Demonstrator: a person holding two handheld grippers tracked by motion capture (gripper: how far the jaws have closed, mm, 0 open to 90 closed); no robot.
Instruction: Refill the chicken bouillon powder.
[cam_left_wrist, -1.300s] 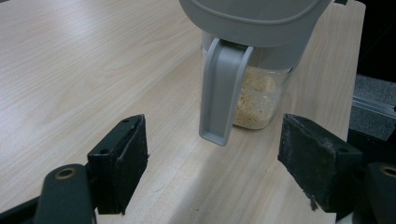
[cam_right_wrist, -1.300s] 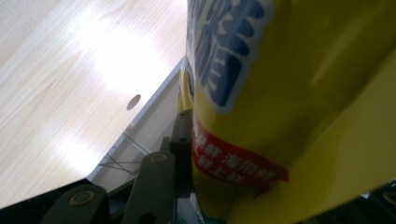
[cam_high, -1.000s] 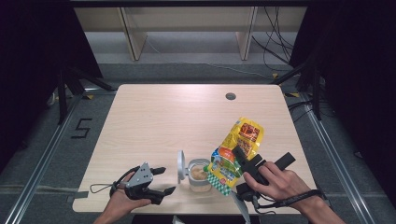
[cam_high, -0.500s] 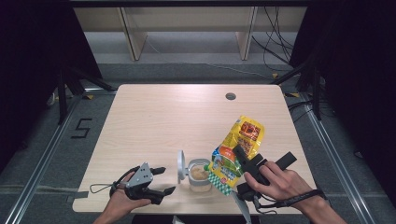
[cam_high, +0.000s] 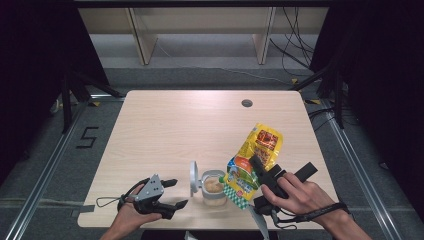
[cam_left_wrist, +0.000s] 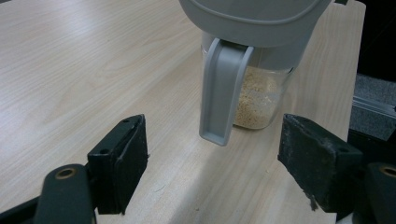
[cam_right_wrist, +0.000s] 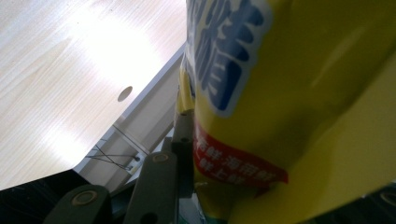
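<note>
Near the front edge of the wooden table (cam_high: 165, 130): left gripper (cam_high: 170, 194), held in the left hand (cam_high: 127, 217), resting low on the table top. 2 black jaws spread wide, nothing between the pads. Pointing toward the jar, but well short of touching it.

Just past that, close to the front edge: a small clear jar (cam_high: 213, 188) with tan crumbs inside. Standing upright on the table. Grey lid (cam_high: 193, 177) flipped open and standing up on the jar's left side. From the left gripper view, the jar (cam_left_wrist: 261, 98) straight ahead between the 2 open jaws, with a grey handle (cam_left_wrist: 223, 93) hanging down its front.

Right beside the jar, on the right: a yellow snack bag (cam_high: 252, 162), tilted, low end touching the jar's rim over its mouth, high end up and away to the right. Clamped in the right gripper (cam_high: 262, 175), held by the right hand (cam_high: 295, 192). From the right gripper view, the yellow bag (cam_right_wrist: 299, 93) pressed tight against 1 jaw, with blue letters and a red band on it.

Farther back: bare table top, then a small round hole (cam_high: 246, 103) near the far edge.

Beyond the table: grey floor and pale shelf legs (cam_high: 142, 37).
</note>
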